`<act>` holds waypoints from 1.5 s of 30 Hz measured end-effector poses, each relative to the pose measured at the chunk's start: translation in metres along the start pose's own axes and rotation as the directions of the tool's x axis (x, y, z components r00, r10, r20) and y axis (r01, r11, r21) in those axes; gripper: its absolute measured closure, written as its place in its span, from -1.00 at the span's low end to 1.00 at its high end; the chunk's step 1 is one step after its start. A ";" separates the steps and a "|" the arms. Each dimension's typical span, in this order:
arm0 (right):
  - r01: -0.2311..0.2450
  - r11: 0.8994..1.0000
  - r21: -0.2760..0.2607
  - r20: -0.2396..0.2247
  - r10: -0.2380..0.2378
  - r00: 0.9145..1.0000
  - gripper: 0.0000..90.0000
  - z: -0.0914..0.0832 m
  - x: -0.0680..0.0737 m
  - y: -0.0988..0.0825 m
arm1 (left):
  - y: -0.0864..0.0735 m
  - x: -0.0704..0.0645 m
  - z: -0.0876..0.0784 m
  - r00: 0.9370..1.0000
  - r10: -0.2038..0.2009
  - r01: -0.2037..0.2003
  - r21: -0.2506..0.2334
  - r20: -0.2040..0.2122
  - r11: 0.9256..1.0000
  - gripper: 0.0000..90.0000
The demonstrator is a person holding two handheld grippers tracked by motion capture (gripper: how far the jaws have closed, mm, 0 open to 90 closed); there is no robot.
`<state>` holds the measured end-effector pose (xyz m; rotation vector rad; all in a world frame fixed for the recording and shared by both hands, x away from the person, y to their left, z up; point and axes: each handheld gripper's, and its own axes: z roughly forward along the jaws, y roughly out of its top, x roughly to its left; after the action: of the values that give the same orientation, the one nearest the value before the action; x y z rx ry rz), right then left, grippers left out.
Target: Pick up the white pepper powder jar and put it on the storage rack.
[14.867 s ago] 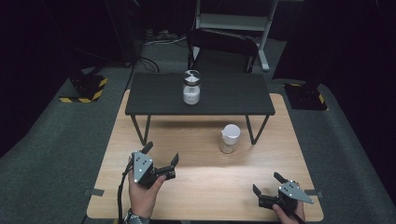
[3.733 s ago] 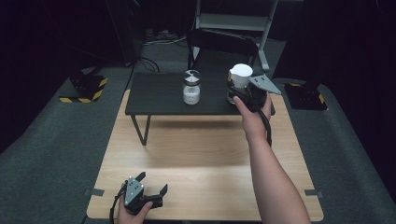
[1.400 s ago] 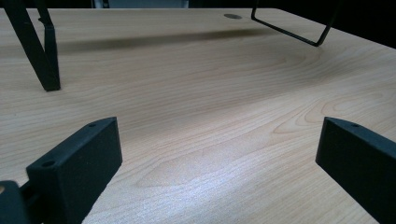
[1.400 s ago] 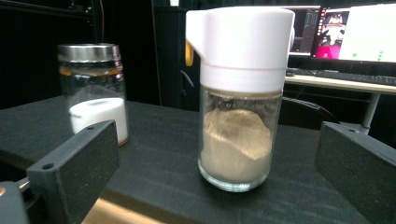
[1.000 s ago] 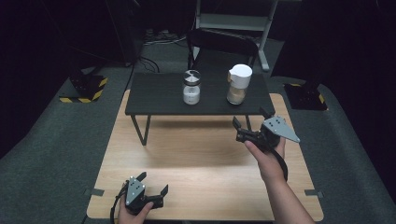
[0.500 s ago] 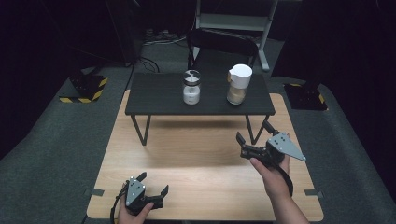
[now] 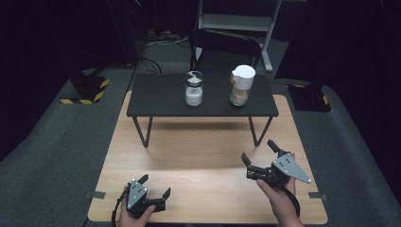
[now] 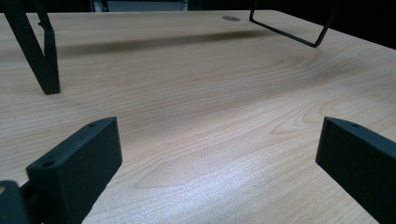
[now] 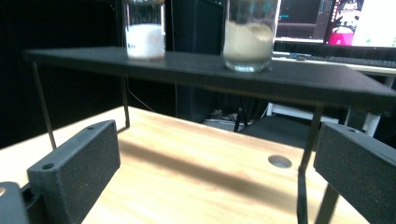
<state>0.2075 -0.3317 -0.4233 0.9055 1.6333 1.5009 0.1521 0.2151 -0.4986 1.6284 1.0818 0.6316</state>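
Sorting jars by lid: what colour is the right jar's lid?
White; the lid shows best in the high view.

White-lidded jar (image 7: 242,85), beige powder inside: upright on black shelf (image 7: 161,97), toward shelf's right end. Clear jar (image 7: 194,88) with white contents: upright near shelf's middle, left of first jar, apart.

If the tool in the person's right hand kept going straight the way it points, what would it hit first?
Probably the black shelf's right-hand wire leg, or else the shelf's front edge; depth is unclear. The right tool, jaws apart, points toward the low black shelf, below the jar with the white lid.
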 end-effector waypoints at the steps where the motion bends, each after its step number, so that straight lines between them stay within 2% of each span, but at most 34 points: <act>1: 0.002 1.000 0.003 0.001 -0.002 1.000 -1.00 -0.002 0.000 -0.002 | 0.000 0.000 0.000 1.000 -0.001 0.001 0.000 0.000 1.000 -0.98; 8: 0.000 0.999 0.038 0.016 0.000 1.000 -1.00 -0.017 -0.001 -0.019 | -0.001 0.000 0.000 1.000 -0.006 0.006 -0.003 0.000 1.000 -0.99; 11: -0.019 0.998 0.058 0.031 0.017 0.999 -1.00 -0.026 -0.004 -0.027 | -0.001 0.000 -0.001 1.000 -0.006 0.006 -0.004 -0.001 1.000 -0.99; 23: -0.046 0.994 0.103 0.065 0.039 0.997 -1.00 -0.044 -0.008 -0.046 | -0.001 -0.001 -0.001 1.000 0.003 -0.003 -0.002 -0.001 1.000 -0.98; 34: -0.066 0.983 0.169 0.089 0.051 0.995 -1.00 -0.059 -0.012 -0.063 | -0.001 -0.002 -0.001 1.000 0.009 -0.009 0.000 0.000 1.000 -0.99; 45: -0.043 0.973 0.228 0.094 0.022 0.995 -1.00 -0.067 -0.012 -0.071 | 0.000 -0.003 -0.001 1.000 0.026 -0.026 0.005 0.002 1.000 -0.99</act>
<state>0.1533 -0.3798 -0.4895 1.1141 1.7572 1.2895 0.1502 0.2127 -0.4978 1.6495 1.0625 0.6451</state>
